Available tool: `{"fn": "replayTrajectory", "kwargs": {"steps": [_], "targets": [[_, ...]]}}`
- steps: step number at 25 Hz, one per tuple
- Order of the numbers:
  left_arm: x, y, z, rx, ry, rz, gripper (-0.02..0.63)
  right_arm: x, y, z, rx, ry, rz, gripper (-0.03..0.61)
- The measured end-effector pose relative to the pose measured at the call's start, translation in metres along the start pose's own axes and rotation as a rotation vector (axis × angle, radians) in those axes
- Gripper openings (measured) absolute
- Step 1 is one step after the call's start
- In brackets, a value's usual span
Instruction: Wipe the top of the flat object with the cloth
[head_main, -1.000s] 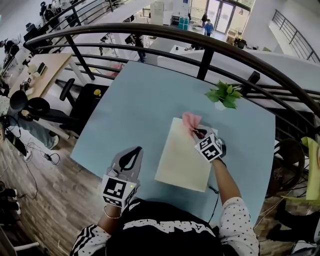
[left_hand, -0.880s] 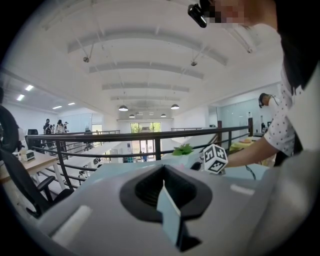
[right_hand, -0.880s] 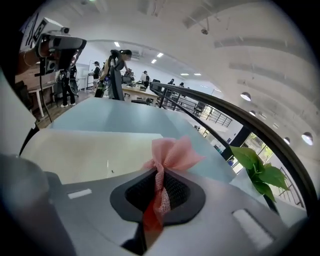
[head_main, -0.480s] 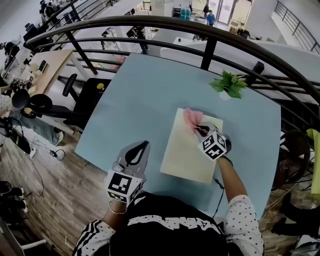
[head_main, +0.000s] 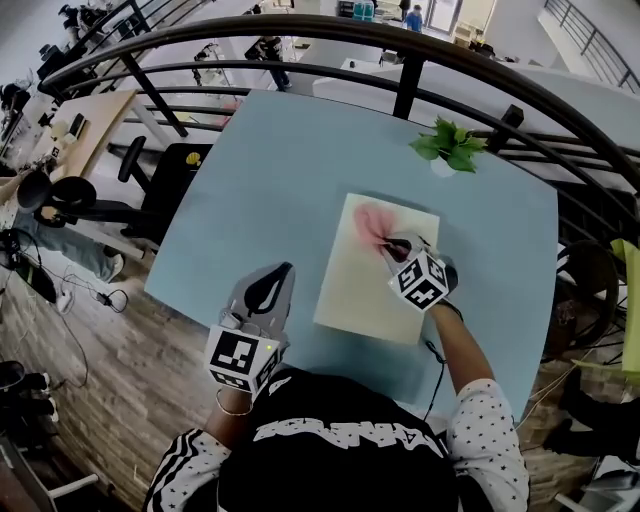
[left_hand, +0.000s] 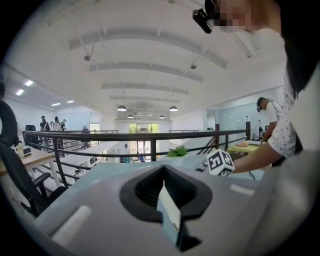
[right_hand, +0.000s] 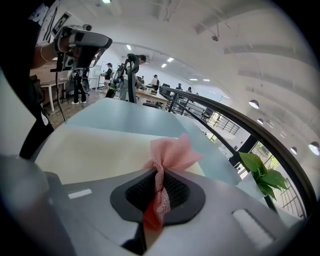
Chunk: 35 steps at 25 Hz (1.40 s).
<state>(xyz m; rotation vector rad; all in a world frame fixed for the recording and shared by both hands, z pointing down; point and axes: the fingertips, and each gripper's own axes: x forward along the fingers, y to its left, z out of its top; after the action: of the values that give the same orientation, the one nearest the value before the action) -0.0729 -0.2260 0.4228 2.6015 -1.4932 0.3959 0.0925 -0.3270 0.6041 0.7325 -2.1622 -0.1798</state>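
Now the cloth smears pink across the far end of the board, where before it sat bunched. Only the right gripper view shows the right gripper clamped on its twisted neck. The left gripper hangs closed and empty over bare table, left of the board.

Steep overhead, two low; table shared.

Centre frame: the cloth is showing pink with a mesh weave. The flat object is reading pale cream and the table light blue. Upper right, the plant is showing green. Lower right, the sleeve is showing white with black dots.
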Motion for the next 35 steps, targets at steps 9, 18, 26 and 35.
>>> {"fn": "replayTrajectory", "kwargs": {"steps": [9, 18, 26, 35], "targets": [[-0.001, -0.013, 0.001, 0.007, -0.028, -0.003, 0.0, -0.009, 0.023, -0.001, -0.044, 0.003, 0.04, 0.028], [0.003, -0.029, 0.005, 0.014, -0.024, -0.027, 0.0, -0.022, 0.052, 0.0, -0.074, 0.002, 0.101, 0.026], [0.008, -0.044, 0.013, 0.02, -0.056, -0.039, 0.0, -0.035, 0.074, -0.001, -0.101, 0.002, 0.131, 0.026], [0.002, -0.056, 0.012, 0.012, -0.064, -0.035, 0.0, -0.048, 0.098, -0.001, -0.101, -0.005, 0.182, 0.026]]}}
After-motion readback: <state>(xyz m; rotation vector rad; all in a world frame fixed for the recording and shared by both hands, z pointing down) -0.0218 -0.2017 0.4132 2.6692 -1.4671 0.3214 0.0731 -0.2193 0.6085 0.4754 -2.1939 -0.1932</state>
